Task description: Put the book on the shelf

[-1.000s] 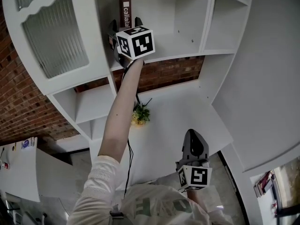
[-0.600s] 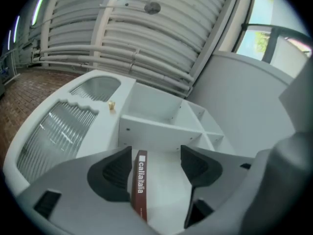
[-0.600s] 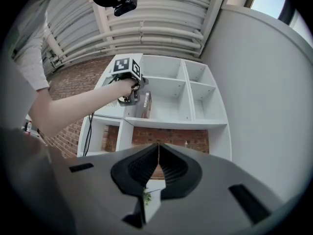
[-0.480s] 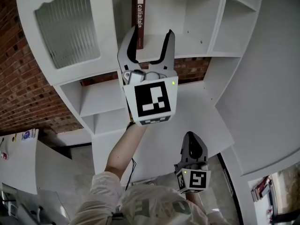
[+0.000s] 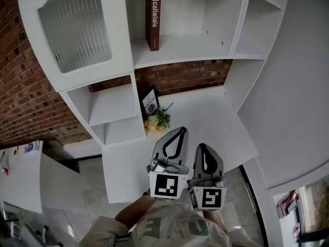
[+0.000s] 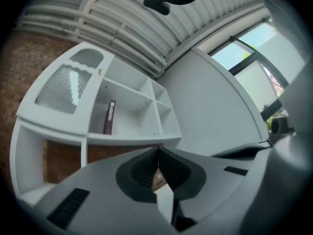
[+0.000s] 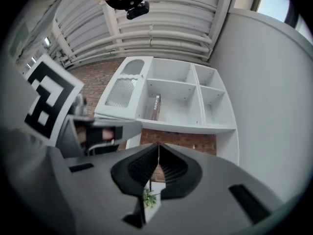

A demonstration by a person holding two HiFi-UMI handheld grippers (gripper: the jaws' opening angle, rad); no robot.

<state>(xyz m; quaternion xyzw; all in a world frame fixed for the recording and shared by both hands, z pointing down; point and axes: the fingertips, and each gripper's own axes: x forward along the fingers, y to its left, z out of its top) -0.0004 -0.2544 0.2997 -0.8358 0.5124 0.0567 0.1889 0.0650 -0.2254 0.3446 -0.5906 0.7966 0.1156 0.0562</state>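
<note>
The dark red book (image 5: 152, 19) stands upright on the upper white shelf (image 5: 190, 53), near the left wall of its compartment, with nothing touching it. It also shows far off as the book (image 6: 108, 117) in the left gripper view and the book (image 7: 155, 107) in the right gripper view. My left gripper (image 5: 180, 130) is low in the head view, well below the shelf; its jaws have just been closing and are shut with nothing between them. My right gripper (image 5: 202, 146) sits right beside it, also shut and empty. The left gripper's marker cube (image 7: 46, 102) fills the right gripper view's left side.
A ribbed-glass cabinet door (image 5: 77, 30) is left of the book's compartment. Under the shelf are a brick back wall (image 5: 180, 78), a small card or picture (image 5: 150, 103), a little plant (image 5: 157, 121) and the white desk top (image 5: 216, 122). More open compartments (image 5: 262, 19) lie to the right.
The left gripper has pulled back from the shelf and come down beside the right gripper, going from wide open to shut. The book stays standing on the shelf.
</note>
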